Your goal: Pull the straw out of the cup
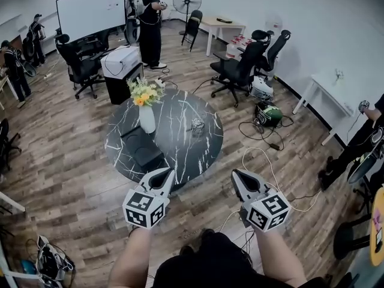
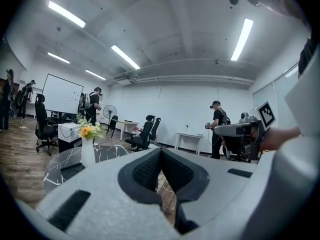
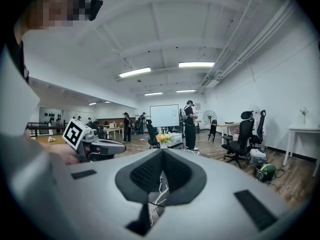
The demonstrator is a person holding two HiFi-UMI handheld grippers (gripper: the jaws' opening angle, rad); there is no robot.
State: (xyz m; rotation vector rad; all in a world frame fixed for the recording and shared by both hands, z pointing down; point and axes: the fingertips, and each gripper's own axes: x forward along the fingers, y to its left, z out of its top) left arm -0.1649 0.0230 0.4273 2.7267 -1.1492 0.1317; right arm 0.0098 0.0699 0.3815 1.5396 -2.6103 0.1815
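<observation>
- Table (image 1: 201, 155): round, black, white-veined. It stands on a wood floor (image 1: 72, 137).
- Cup (image 1: 197, 125): a small clear item on the table, right of centre and well in from the right edge. Nothing touches it. The straw is too small to make out.
- Vase (image 1: 147, 117): white and upright, near the far-left edge of the table. It holds yellow and white flowers (image 1: 144, 93).
- Dark flat item (image 1: 141, 146): lies just in front of the vase, between it and the near-left edge.
- Left gripper (image 1: 170, 173): held level with its tips at the near edge of the table, pointing in over it. The jaws are pressed together at the tips and nothing is between the pads.
- Right gripper (image 1: 236, 174): held level just outside the near-right edge, over the floor. The jaws are pressed together at the tips and nothing is between the pads.
- Both grippers are well apart from the cup, which lies ahead of them and between their lines.
- Each gripper shows in the other's view, held beside it at the same height.
- A white cable (image 1: 264, 161) lies on the floor to the right of the table.
- A whiteboard (image 1: 91, 8) and office chairs (image 1: 240, 71) stand beyond the far edge.
</observation>
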